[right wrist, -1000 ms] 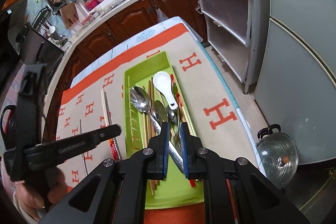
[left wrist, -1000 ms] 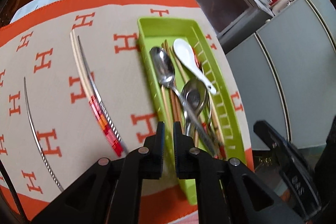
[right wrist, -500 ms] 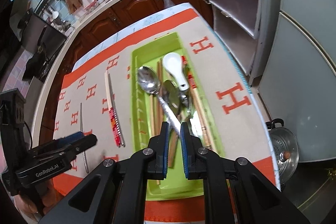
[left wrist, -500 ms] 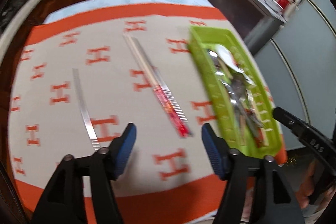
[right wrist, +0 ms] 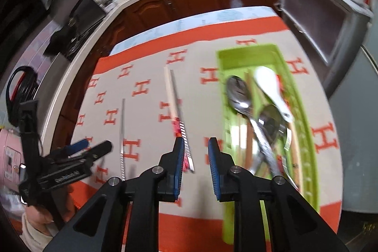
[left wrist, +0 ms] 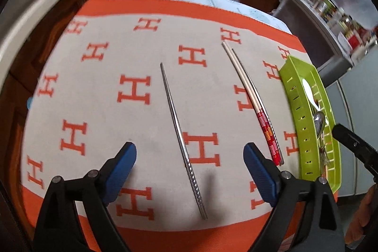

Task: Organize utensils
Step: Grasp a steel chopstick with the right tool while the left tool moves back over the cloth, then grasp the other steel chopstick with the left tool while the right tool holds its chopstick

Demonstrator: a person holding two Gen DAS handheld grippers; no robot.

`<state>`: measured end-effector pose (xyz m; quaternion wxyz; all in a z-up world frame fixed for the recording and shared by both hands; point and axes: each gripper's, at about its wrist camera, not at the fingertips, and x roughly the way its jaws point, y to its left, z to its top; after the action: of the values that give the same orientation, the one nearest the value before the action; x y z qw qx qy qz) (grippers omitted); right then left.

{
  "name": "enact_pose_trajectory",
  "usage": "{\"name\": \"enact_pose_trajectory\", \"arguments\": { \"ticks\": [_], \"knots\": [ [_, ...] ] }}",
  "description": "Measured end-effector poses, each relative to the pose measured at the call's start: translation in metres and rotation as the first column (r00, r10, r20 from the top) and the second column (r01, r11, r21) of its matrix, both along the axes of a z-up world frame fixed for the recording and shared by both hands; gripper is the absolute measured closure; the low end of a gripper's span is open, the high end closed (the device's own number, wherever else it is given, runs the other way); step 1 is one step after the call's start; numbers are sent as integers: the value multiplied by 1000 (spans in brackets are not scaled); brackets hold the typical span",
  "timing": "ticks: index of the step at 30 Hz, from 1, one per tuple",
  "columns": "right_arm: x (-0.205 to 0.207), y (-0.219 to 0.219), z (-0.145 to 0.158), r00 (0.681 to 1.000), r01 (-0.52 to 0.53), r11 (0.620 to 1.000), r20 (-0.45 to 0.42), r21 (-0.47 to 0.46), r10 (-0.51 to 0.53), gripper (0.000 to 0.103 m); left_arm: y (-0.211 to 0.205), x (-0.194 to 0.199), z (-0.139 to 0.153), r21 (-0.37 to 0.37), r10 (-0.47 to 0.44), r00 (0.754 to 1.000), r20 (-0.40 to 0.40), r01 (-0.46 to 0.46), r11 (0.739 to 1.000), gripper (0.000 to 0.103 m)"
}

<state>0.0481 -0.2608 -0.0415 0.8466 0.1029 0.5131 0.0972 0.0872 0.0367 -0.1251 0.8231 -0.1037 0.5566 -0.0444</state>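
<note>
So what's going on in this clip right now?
A person is sorting utensils into a green tray on an orange-patterned cloth. The tray already holds spoons and chopsticks. Neither gripper holds anything. The left hand-held gripper is wide open over a lone metal chopstick. The right hand-held gripper, partly open, points near two more chopsticks lying side by side on the cloth beside the tray.

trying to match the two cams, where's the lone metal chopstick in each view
Left wrist: the lone metal chopstick runs down the centre, between the open left gripper's fingers.
Right wrist: it lies at left, left of the red-ended pair.
Shared landmark: the green tray, right in both.
</note>
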Motion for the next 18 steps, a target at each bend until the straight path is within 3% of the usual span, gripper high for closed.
{"name": "enact_pose_trajectory", "arguments": {
  "ticks": [7, 9, 13, 18],
  "knots": [
    [61, 39, -22, 994, -89, 996, -71, -22, 87, 82, 1, 15, -25, 25, -11, 996, -84, 13, 1000, 13],
    [81, 46, -37, 986, -119, 993, -120, -23, 116, 83, 0, 17, -30, 47, -4, 995, -101, 9, 999, 18],
    [110, 54, -70, 966, -150, 988, -218, -37, 138, 89, -2, 21, -44, 3, -28, 986, -166, 29, 1000, 43],
    [128, 54, -103, 943, -168, 985, -301, -50, 146, 93, -6, 24, -48, 19, -32, 985, -169, 36, 999, 45]
  ]
}}
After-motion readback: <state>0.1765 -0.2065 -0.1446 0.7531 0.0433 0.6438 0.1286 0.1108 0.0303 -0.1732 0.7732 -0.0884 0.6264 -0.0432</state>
